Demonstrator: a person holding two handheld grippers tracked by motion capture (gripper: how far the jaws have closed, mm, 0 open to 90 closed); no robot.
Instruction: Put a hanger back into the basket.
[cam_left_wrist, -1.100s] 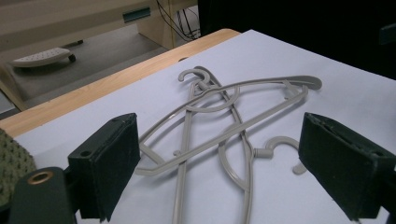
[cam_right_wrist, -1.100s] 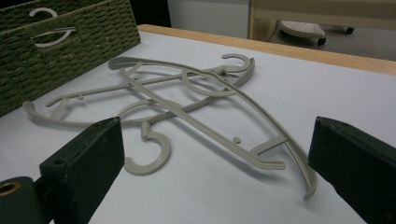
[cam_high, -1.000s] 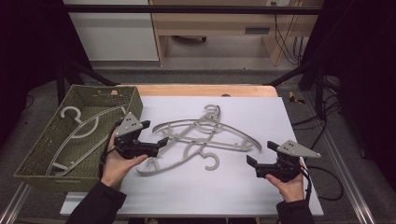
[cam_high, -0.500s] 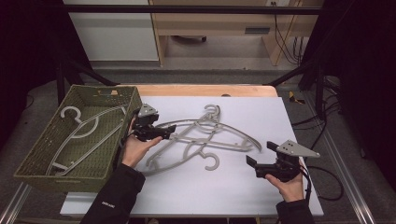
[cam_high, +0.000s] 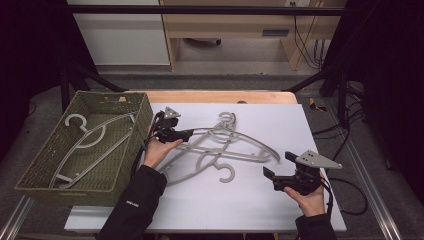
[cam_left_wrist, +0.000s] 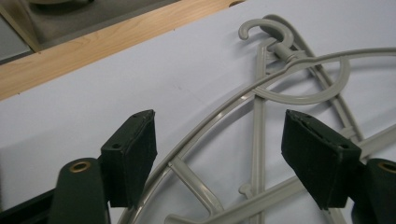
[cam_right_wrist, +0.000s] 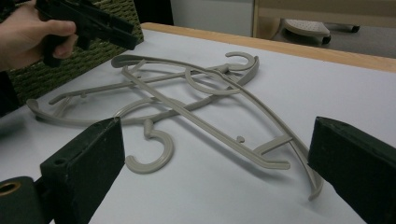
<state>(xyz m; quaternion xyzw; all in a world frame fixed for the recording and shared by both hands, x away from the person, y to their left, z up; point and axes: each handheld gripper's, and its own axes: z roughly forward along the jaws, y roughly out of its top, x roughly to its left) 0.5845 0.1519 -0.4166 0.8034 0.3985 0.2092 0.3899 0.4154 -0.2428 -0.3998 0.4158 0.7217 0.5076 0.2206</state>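
Since the earlier frame, the left gripper has moved up-right from the basket onto the hangers. Its own view shows the jaws, just closing, part open astride a hanger arm, pads not pressing. The right gripper, lower right, has open, empty jaws.

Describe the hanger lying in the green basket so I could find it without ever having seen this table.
Start at the white table top and look to its left edge, where a green woven basket sits. Inside lies one grey plastic hanger, its hook toward the basket's far left corner. Unlike the tangled grey hangers heaped mid-table, it lies alone, walled in by wicker.
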